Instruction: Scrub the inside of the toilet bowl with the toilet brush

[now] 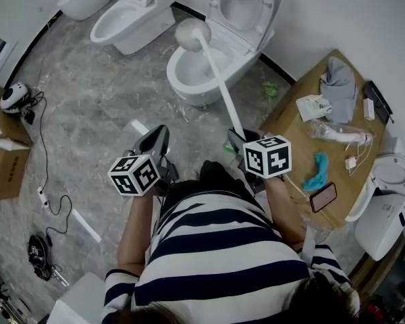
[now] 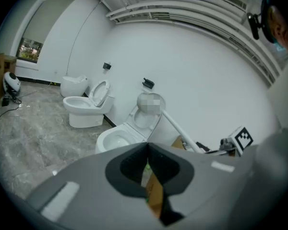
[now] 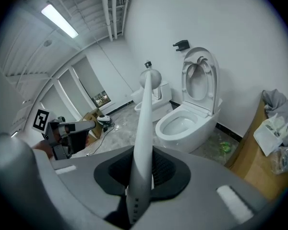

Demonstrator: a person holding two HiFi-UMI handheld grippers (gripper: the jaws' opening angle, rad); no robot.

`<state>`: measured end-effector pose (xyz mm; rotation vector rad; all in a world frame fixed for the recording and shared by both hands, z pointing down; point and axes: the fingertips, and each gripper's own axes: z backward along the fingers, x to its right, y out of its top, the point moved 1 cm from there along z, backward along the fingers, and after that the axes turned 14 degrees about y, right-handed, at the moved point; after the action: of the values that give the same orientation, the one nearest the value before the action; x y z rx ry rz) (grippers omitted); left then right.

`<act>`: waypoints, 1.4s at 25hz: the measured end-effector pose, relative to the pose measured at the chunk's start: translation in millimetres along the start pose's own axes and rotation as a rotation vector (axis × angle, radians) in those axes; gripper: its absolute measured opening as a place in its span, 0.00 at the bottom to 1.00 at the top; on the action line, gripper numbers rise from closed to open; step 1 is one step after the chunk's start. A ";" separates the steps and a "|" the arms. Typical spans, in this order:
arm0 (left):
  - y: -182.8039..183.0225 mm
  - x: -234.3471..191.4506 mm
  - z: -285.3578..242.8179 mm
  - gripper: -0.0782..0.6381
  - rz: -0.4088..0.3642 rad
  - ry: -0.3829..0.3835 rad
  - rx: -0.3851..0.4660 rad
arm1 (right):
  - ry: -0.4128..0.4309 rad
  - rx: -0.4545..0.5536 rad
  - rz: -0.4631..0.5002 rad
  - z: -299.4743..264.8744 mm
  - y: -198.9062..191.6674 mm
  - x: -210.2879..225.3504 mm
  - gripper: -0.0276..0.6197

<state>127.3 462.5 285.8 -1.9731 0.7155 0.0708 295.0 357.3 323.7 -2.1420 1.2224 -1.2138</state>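
Toilet brush [image 1: 219, 79], one, sits clamped between jaws of right gripper [image 1: 237, 140]; left gripper [image 2: 147, 152] closed.

My left gripper [image 2: 147, 150] has its fingers [image 2: 127, 169] closed tip to tip, gripping nothing. Just past the tips sits a white toilet bowl [image 2: 116, 139], its lid [image 2: 146, 120] raised against the wall [image 2: 197, 80]. The toilet brush [image 2: 181, 132] handle slants up from beyond my right finger toward that lid. Farther off to the left, a second toilet [image 2: 84, 111] stands on the grey floor [image 2: 29, 138].
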 end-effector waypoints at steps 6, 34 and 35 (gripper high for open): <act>3.7 5.1 -13.8 0.11 0.002 0.015 0.002 | 0.011 -0.027 0.000 -2.7 0.6 17.2 0.14; 25.4 -19.8 -84.6 0.11 0.042 0.075 0.005 | 0.008 -0.207 0.003 -44.0 12.8 69.4 0.14; 29.4 -24.8 -88.9 0.11 0.039 0.069 0.006 | 0.002 -0.210 -0.003 -49.2 15.1 69.9 0.14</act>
<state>69.9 390.4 315.7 -1.9639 0.7979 0.0239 263.6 294.7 374.9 -2.2903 1.4035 -1.1324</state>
